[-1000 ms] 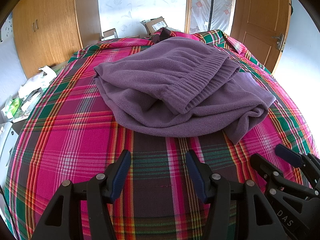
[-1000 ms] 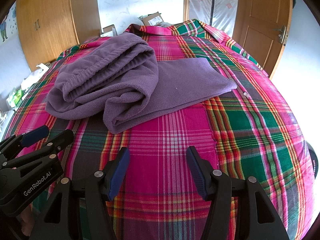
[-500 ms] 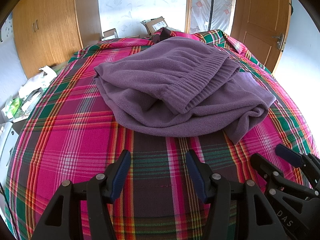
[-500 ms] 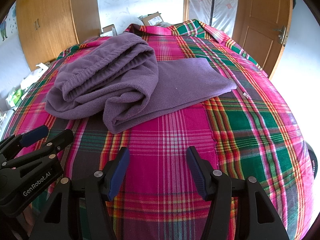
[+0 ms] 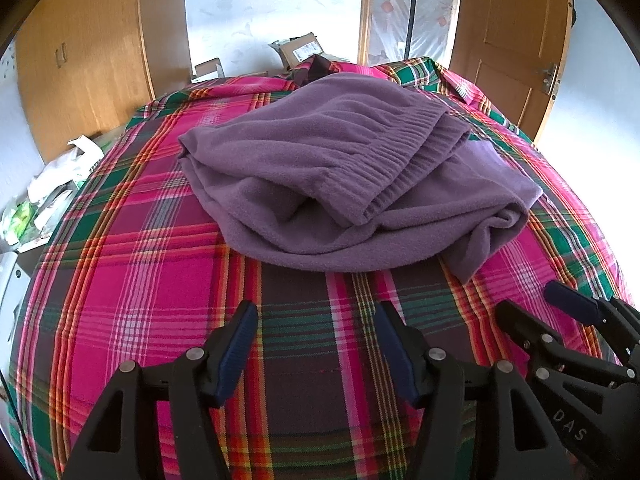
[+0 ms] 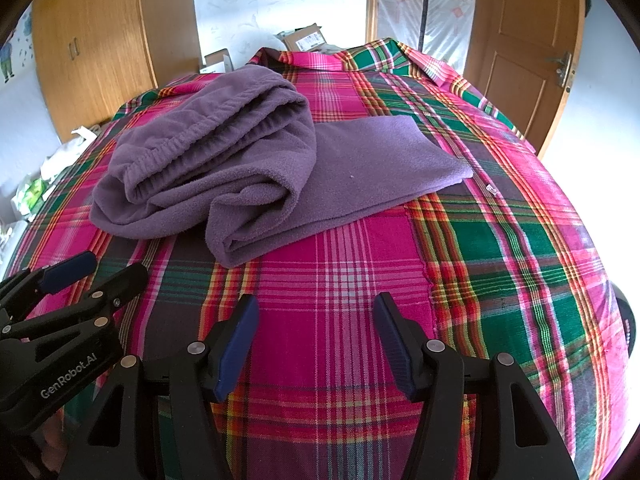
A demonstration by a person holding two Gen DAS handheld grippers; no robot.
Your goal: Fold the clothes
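Your left gripper (image 5: 314,342) and right gripper (image 6: 314,338) both hover over the near edge of the bed (image 6: 500,264), fingers apart, holding nothing. Purple fleece (image 5: 340,184) lies bunched mid-bed ahead of both, not touching either; one flat part extends right. Boxes (image 5: 298,48) sit past the far edge, wardrobe (image 5: 84,60) left.

**Readable text: two gripper markings only**

"GenRobot.AI" in white letters on the side of the black plastic left gripper (image 6: 84,276), seen at lower left of the right wrist view. "DAS" in pale letters on the body of the black plastic right gripper (image 5: 548,306), lower right of the left wrist view. White shipping label on the brown cardboard box (image 5: 298,46) behind the bed: print too small to read.
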